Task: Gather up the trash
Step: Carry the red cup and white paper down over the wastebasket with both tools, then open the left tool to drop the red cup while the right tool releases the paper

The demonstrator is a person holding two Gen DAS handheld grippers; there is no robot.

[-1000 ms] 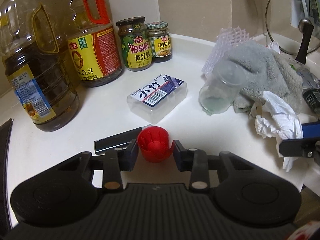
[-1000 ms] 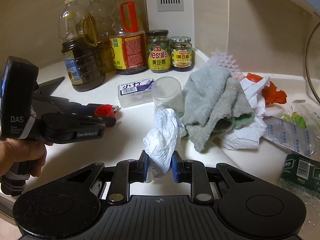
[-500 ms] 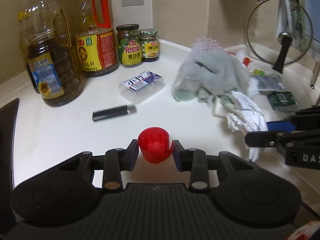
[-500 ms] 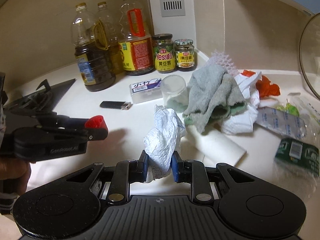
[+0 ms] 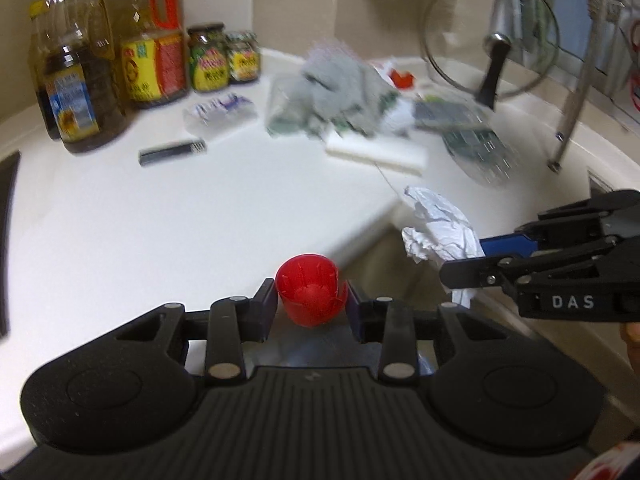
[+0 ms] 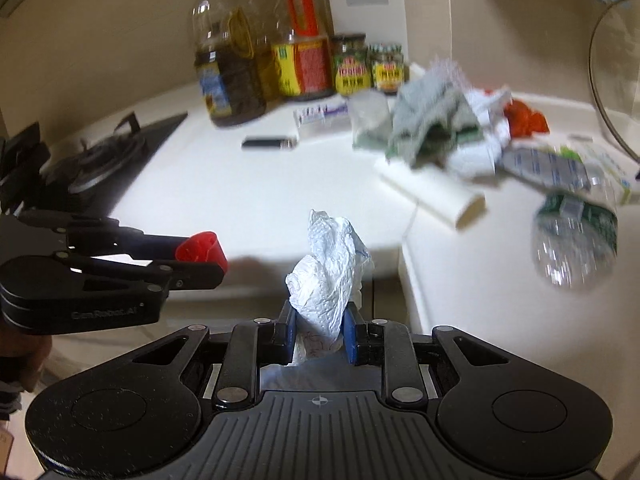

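Note:
My left gripper [image 5: 311, 304] is shut on a red plastic cap [image 5: 311, 295] and holds it above the front edge of the white counter [image 5: 168, 216]. The cap also shows in the right wrist view [image 6: 199, 247], held by the left gripper [image 6: 204, 260]. My right gripper [image 6: 319, 334] is shut on a crumpled white tissue [image 6: 330, 264], out past the counter's inner corner. The tissue [image 5: 438, 228] and the right gripper [image 5: 472, 256] show at the right of the left wrist view.
On the counter lie a black lighter [image 5: 172, 153], a toothpick box [image 5: 220, 114], a grey cloth [image 5: 344, 88], a white foam block [image 5: 376, 152], wrappers and a crushed plastic bottle [image 6: 574, 240]. Oil bottles [image 5: 72, 80] and jars [image 5: 208, 62] stand at the back. A gas hob [image 6: 100, 164] is left.
Both grippers have drawn back from the counter toward its front edge, the red cap and the tissue still held. The clutter now sits farther away.

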